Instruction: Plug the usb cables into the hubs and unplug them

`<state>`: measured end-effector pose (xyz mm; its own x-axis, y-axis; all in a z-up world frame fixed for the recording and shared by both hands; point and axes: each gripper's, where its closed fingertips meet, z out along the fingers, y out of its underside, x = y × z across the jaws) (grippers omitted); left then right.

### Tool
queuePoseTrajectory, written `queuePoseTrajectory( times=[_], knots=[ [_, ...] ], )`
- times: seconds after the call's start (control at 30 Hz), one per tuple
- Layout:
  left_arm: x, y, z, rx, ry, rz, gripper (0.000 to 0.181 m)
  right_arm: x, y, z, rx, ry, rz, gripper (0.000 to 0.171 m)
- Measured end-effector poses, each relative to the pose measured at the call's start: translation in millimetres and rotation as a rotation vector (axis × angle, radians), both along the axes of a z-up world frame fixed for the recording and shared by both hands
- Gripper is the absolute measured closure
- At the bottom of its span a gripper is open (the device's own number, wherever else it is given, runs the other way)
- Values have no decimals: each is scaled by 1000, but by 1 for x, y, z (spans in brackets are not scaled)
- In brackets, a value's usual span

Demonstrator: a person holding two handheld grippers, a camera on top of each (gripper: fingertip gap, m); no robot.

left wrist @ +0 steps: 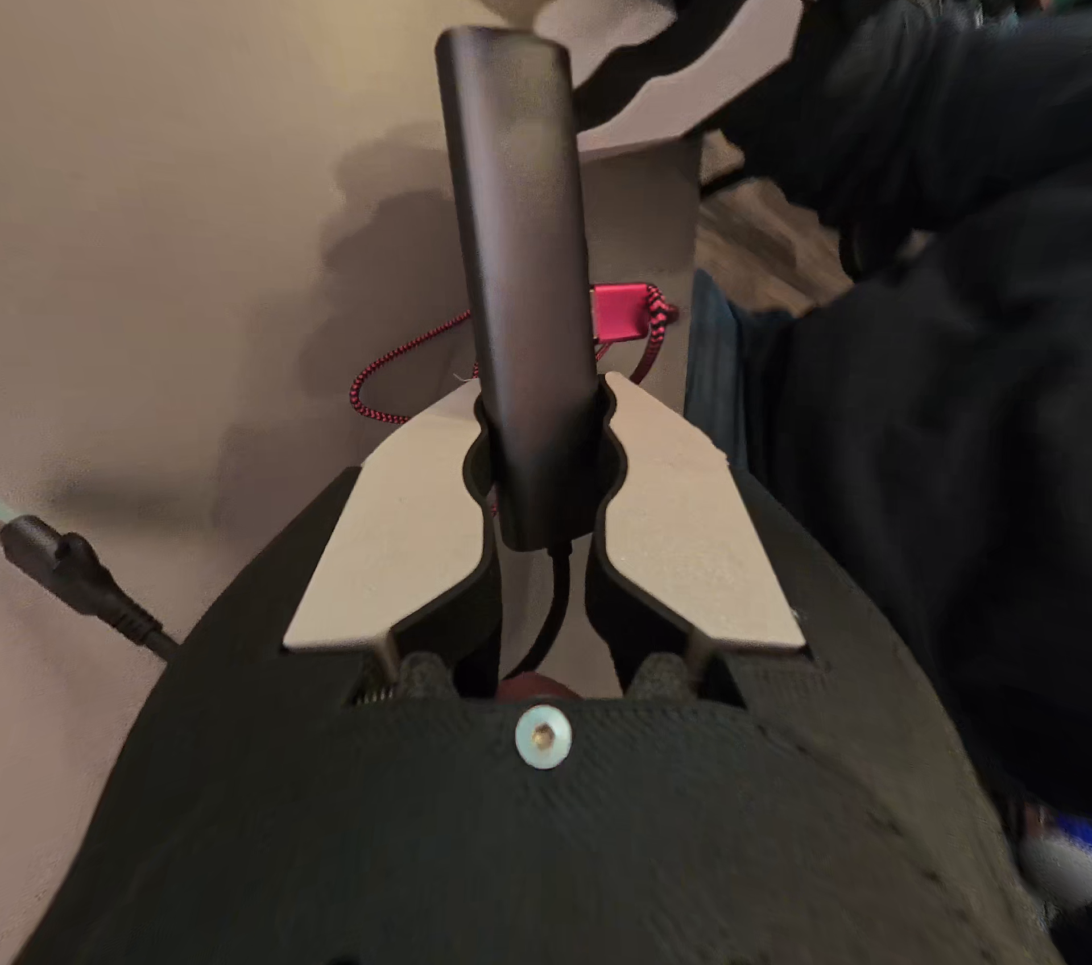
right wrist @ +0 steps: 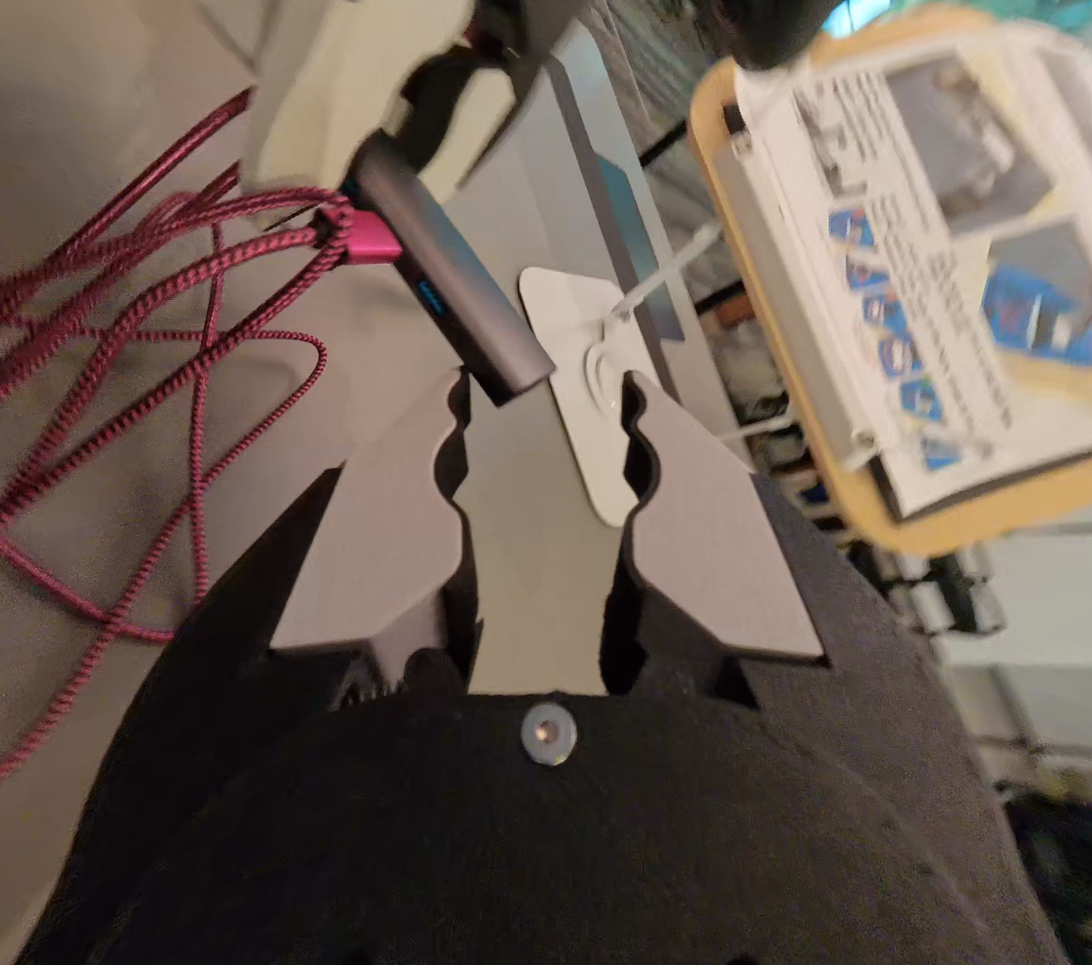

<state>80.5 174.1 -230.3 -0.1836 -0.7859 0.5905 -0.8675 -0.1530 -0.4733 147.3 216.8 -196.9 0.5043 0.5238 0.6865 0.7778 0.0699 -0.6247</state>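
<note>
My left gripper [left wrist: 540, 388] is shut on the near end of a dark grey USB hub [left wrist: 514, 239], which points away from the camera. A pink USB plug [left wrist: 617, 313] sits in the hub's right side, and its pink braided cable [left wrist: 378, 402] trails onto the table. In the right wrist view the hub [right wrist: 455, 281] slants down from the left gripper [right wrist: 413, 121], with the pink plug [right wrist: 372, 239] in a side port and the cable [right wrist: 148, 346] tangled at left. My right gripper [right wrist: 546, 387] is open and empty, its tips just short of the hub's free end.
The beige table [left wrist: 177, 168] carries a black power plug [left wrist: 59, 564] at left. A white adhesive cable mount with a zip tie [right wrist: 579, 346] lies under my right fingers. A printed booklet on a yellow board [right wrist: 886, 257] stands to the right. A person's dark sleeve [left wrist: 916, 405] fills the right.
</note>
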Motion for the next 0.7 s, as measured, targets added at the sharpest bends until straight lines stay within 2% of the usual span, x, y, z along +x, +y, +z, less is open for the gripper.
queuePoseTrajectory(
  times=[0.1, 0.23, 0.27, 0.3, 0.4, 0.47, 0.67, 0.7],
  knots=[
    [6, 10, 0, 39, -18, 197, 151, 3, -7, 4, -115, 206, -34, 110],
    [11, 9, 2, 44, -72, 348, 151, -13, -26, 10, -285, 450, 11, 92],
    [12, 9, 2, 59, -76, 383, 151, -18, -29, 9, -319, 486, 17, 93],
    [14, 9, 3, 64, -90, 405, 151, -21, -30, 6, -326, 487, 5, 97],
    [17, 7, 5, 65, -116, 474, 151, -34, -35, 1, -324, 493, 24, 128],
    [18, 6, 4, 84, -120, 493, 151, -41, -36, -1, -342, 524, 35, 142],
    [13, 7, 1, 77, -124, 535, 151, -47, -37, -5, -320, 499, 35, 152],
    [13, 5, 1, 76, -125, 537, 151, -46, -37, -5, -313, 490, 24, 159]
  ],
)
